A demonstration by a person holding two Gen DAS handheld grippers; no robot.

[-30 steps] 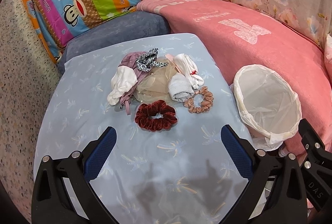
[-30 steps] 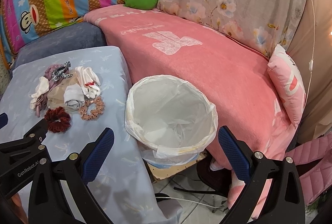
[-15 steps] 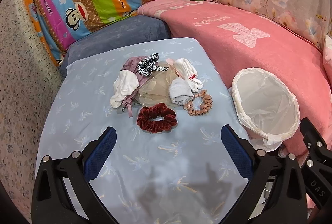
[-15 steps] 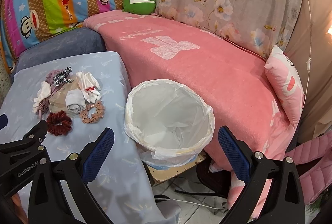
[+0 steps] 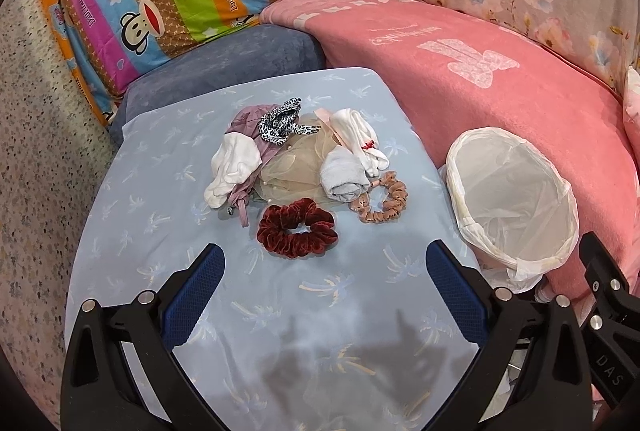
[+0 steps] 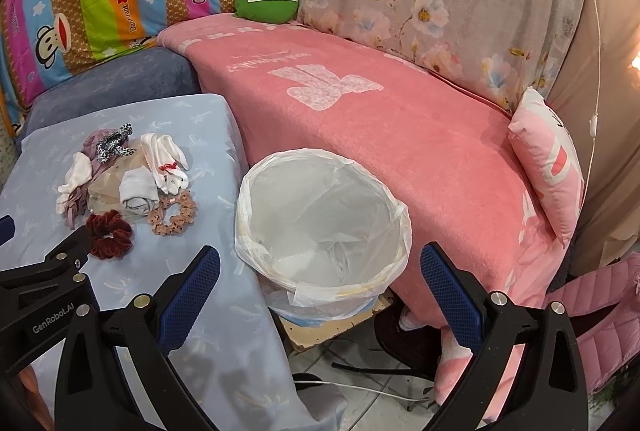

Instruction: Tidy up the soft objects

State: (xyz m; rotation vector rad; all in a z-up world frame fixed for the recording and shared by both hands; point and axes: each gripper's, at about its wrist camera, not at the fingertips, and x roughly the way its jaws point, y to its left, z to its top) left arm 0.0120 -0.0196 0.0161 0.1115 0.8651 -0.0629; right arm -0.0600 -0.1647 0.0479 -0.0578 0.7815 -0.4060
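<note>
Left tongs [image 5: 324, 267] spread wide, nothing between them, hovering over the near part of the surface [image 5: 132, 239], which has a light-blue palm-print cloth. Pile of soft items sits mid-surface, left to right: white sock [image 5: 234, 163] over a mauve fabric piece [image 5: 248, 123], leopard-print scrunchie [image 5: 282, 121] on top at the back, beige tulle [image 5: 292, 167] in the centre, rolled white cloth [image 5: 344, 177], white gloves [image 5: 358, 135] behind it, tan dotted scrunchie [image 5: 384, 199] at the right edge of the pile. Dark-red velvet scrunchie [image 5: 297, 227] lies just in front of the pile, closest to the left tongs. Right of the surface: bin with white liner [image 6: 320, 215], touching the pink blanket [image 6: 400, 127]. Right tongs [image 6: 320, 271] also wide, empty, over the bin's near rim.
</note>
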